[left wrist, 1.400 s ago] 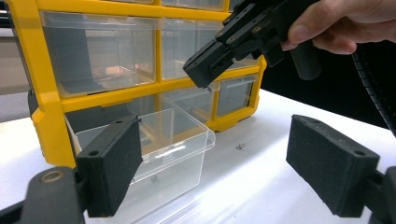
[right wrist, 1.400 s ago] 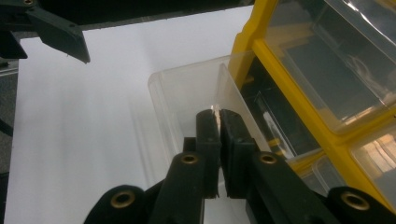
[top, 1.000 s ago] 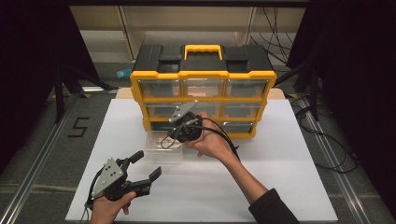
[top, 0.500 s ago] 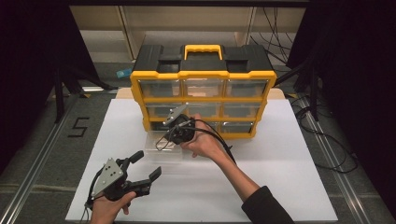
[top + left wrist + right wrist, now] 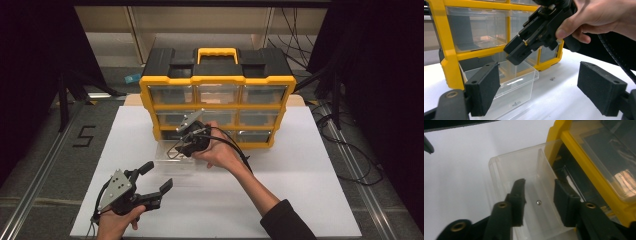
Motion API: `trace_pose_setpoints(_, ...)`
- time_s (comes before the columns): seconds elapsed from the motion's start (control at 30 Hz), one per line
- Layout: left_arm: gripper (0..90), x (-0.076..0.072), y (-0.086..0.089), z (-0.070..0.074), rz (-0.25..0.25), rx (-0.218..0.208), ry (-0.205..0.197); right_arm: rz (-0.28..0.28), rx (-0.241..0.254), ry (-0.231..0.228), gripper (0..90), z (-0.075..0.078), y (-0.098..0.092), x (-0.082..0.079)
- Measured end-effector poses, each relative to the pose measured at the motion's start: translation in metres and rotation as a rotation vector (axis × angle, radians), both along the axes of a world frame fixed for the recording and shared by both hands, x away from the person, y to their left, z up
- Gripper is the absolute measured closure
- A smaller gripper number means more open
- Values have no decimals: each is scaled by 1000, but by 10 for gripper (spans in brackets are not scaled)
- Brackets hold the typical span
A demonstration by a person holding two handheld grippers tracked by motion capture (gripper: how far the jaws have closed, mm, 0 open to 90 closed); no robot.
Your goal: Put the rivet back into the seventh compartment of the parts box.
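A small screw [image 5: 538,202] lay loose on the floor of the clear drawer [image 5: 519,167], pulled out of the yellow organizer [image 5: 215,82] onto the bench [image 5: 310,200]. Tiny, light and hard, it would likely roll; pinching its shank seems best. The right gripper [image 5: 539,195] hung above it, jaws just opened and empty, between thin, brittle-looking walls. The left gripper [image 5: 154,176] waited released over open bench.
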State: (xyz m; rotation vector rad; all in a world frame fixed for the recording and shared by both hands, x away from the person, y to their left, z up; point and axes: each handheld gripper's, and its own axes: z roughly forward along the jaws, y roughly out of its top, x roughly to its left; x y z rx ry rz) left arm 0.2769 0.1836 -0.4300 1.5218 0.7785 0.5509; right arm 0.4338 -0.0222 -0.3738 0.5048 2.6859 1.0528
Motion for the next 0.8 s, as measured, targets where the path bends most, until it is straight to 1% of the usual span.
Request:
trace_pose_setpoints(0.07, 180, 0, 0, 0, 0, -2, 3, 9, 8, -18, 547, 3, -2, -1)
trace_pose_setpoints(0.13, 180, 0, 0, 0, 1, -1, 3, 5, 10, -17, 537, 5, -3, -3)
trace_pose_setpoints(0.17, 180, 0, 0, 0, 1, -2, 3, 7, 12, -24, 509, 7, -4, -5)
trace_pose_setpoints(0.23, 180, 0, 0, 0, 1, -1, 3, 9, 11, -25, 502, 8, -5, -6)
trace_pose_setpoints(0.27, 180, 0, 0, 0, 1, -1, 3, 6, 19, -29, 479, 10, -7, -8)
trace_pose_setpoints(0.33, 180, 0, 0, 0, 1, -1, 3, 7, 18, -28, 472, 11, -8, -9)
trace_pose_setpoints(0.37, 180, 0, 0, 0, 1, -1, 3, 11, 21, -29, 464, 11, -9, -9)
trace_pose_setpoints(0.4, 180, 0, 0, 0, 1, -3, 3, 1, 28, -36, 446, 11, -12, -11)
trace_pose_setpoints(0.53, 180, 0, 0, 0, 1, -1, 3, -5, 33, -45, 415, 13, -19, -14)
trace_pose_setpoints(0.63, 180, 0, 0, 0, 1, -1, 4, -6, 36, -47, 406, 14, -23, -17)
trace_pose_setpoints(0.67, 180, 0, 0, 0, 2, -1, 3, -8, 45, -59, 402, 16, -27, -19)
trace_pose_setpoints(0.7, 180, 0, 0, 0, 2, -1, 3, -12, 48, -59, 399, 17, -29, -21)
trace_pose_setpoints(0.73, 180, 0, 0, 0, 2, 0, 4, -9, 54, -72, 397, 18, -31, -22)
trace_pose_setpoints(0.8, 180, 0, 0, 0, 2, 0, 4, -14, 59, -67, 395, 19, -33, -23)
